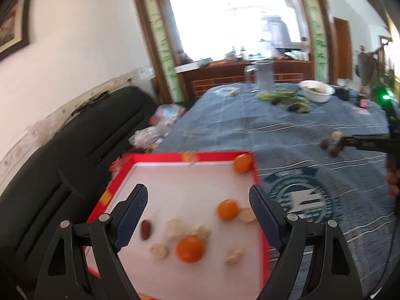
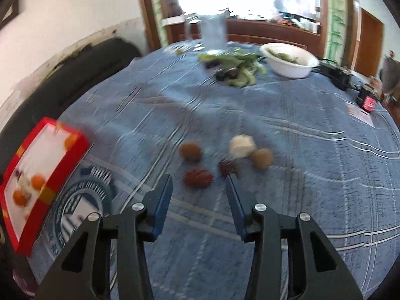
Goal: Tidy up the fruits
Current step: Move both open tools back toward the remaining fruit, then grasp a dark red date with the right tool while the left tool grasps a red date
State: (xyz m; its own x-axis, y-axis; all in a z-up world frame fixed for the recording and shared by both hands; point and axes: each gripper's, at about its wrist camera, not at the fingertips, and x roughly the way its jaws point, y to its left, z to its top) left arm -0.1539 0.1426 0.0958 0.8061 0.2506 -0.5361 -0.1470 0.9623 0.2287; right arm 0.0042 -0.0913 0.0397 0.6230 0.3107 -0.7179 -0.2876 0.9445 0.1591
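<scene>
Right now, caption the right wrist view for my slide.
Open right gripper above dark red fruit on blue patterned tablecloth.

One red box [image 1: 254, 175] sat on the blue cloth [image 1: 287, 130]. Inside it lay three oranges, at [image 1: 242, 163], [image 1: 227, 209] and [image 1: 190, 248]; one dark red date [image 1: 145, 229]; and five pale, knobbly pieces, blurred, among them one at [image 1: 175, 228] and one at [image 1: 158, 250]. On the cloth in the right wrist view there was a loose group of five: two brown round fruits [image 2: 191, 151] and [image 2: 262, 158], two dark reddish ones [image 2: 198, 178] and [image 2: 228, 167], and one white lump [image 2: 242, 145]. Farther back stood one white bowl [image 2: 290, 71], one clear jug [image 2: 212, 33] and one heap of greens [image 2: 240, 67]. Two grippers showed, one per view: [image 1: 197, 197] and [image 2: 200, 183].
</scene>
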